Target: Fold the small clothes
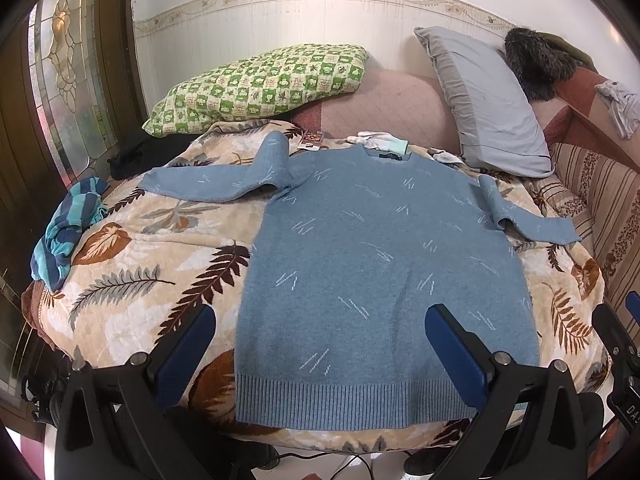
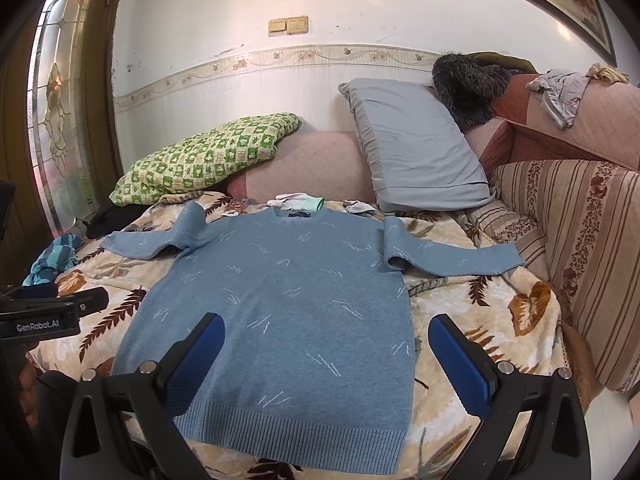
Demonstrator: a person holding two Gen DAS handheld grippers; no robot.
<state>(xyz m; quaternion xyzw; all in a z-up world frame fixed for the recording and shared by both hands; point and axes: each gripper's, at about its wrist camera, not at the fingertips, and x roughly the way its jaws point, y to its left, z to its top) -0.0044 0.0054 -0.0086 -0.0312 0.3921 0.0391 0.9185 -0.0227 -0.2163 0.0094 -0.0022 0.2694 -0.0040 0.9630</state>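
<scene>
A light blue knit sweater [image 1: 368,264] lies flat, front up, on a leaf-patterned blanket [image 1: 152,264], collar toward the wall and ribbed hem toward me. Both sleeves are spread sideways, each with a small fold near the shoulder. It also shows in the right wrist view [image 2: 288,312]. My left gripper [image 1: 320,320] is open and empty, hovering above the hem end. My right gripper [image 2: 326,330] is open and empty, above the sweater's lower right part; its edge shows at the far right of the left wrist view [image 1: 616,344]. The left gripper's body appears at the left [image 2: 48,316].
A green checked pillow [image 1: 260,84] and a grey pillow [image 1: 488,104] lean at the wall. White gloves [image 1: 380,138] lie beyond the collar. A striped blue garment [image 1: 68,228] lies at the blanket's left edge, a black cloth [image 1: 136,156] behind it. A striped sofa arm [image 2: 580,248] borders the right.
</scene>
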